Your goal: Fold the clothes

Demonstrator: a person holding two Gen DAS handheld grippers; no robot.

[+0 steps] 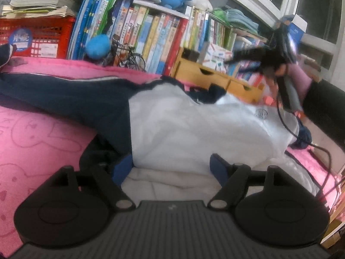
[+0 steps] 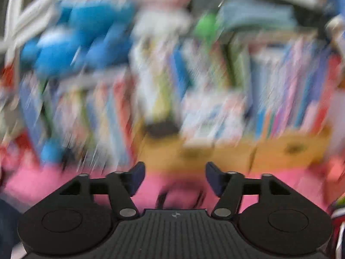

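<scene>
The white-and-navy jacket, soft and rumpled, lies on the pink embossed blanket. The left gripper sits low at its hem, jaws spread, gripping nothing. The right gripper, raised toward blurred bookshelves, is released.

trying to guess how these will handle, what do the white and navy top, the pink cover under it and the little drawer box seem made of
White and navy top: soft matte knit or woven cloth, it creases and drapes; exact fibre unclear.
Pink cover: plush, fleece-like fabric, judging by its fuzzy surface with pressed-in cartoon outlines.
Drawer box: light wood or bamboo, probably, with a smooth yellowish finish and cut-out finger pulls.
</scene>
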